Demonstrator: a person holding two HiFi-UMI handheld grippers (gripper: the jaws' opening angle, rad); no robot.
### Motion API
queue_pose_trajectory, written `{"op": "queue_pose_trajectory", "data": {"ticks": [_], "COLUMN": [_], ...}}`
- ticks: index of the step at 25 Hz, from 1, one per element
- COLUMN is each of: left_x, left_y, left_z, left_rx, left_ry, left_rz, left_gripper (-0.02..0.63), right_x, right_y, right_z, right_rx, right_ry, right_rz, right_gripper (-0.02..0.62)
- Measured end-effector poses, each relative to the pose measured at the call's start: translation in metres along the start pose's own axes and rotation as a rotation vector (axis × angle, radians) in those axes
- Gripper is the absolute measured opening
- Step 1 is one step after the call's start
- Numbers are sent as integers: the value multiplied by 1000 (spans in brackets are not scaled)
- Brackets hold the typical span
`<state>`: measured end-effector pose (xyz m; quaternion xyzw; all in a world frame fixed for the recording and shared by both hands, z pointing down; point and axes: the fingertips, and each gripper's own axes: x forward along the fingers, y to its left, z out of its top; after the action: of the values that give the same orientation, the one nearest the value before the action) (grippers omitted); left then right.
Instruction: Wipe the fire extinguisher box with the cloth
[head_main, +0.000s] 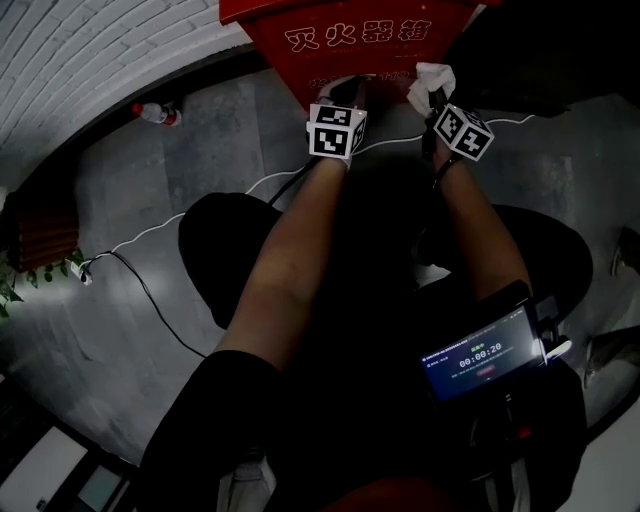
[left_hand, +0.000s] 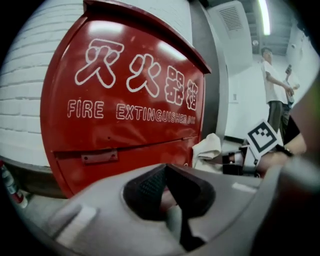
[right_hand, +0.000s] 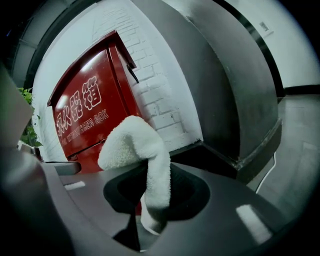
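Grey concrete floor (head_main: 220, 150) meets a white brick wall (right_hand: 160, 110) indoors. Right tool (right_hand: 150, 200) is clamped on a fluffy white terry cloth (right_hand: 132, 145), which flops over its jaws, near the red metal fire extinguisher box (left_hand: 130, 100) (white lettering on its front) but apparently not touching. Left tool (left_hand: 166, 172) has its jaws closed on nothing. Wiping well likely means pressing the cloth flat and sweeping in overlapping strokes.

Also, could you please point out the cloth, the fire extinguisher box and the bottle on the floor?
cloth (right_hand: 129, 145): right gripper view, on the bulge of its fold.
fire extinguisher box (left_hand: 100, 132): left gripper view, on the red front panel.
bottle (head_main: 155, 113): head view, on its body, near the wall.
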<state>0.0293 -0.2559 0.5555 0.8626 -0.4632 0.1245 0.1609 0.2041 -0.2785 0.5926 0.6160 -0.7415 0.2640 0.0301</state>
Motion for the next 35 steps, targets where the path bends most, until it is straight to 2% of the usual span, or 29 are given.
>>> {"op": "queue_pose_trajectory", "data": {"ticks": [5, 8, 13, 17, 22, 25, 30, 35], "left_x": [-8, -16, -38, -48, -59, -61, -51, -34], "left_y": [7, 15, 39, 64, 114, 137, 137, 126], "left_z": [-8, -15, -31, -54, -67, -95, -129, -155], "left_rx": [11, 30, 29, 45, -59, -82, -146, -205], "left_ry": [24, 41, 79, 121, 71, 76, 85, 87], "left_rz": [15, 23, 56, 79, 168, 219, 226, 236], "left_gripper": [2, 2, 2, 2, 2, 2, 2, 2], "right_x": [-3, -4, 2, 16, 40, 55, 76, 90], "right_y": [5, 20, 76, 141, 200, 207, 225, 212], "right_z": [-21, -37, -77, -107, -129, -149, -178, -191], "right_rx": [18, -16, -109, -157, -181, -189, -299, -267], "right_ry": [42, 70, 158, 214, 262, 289, 301, 306], "right_rz": [0, 28, 145, 295, 442, 458, 515, 490], "right_gripper": [101, 101, 103, 103, 102, 101, 101, 101]}}
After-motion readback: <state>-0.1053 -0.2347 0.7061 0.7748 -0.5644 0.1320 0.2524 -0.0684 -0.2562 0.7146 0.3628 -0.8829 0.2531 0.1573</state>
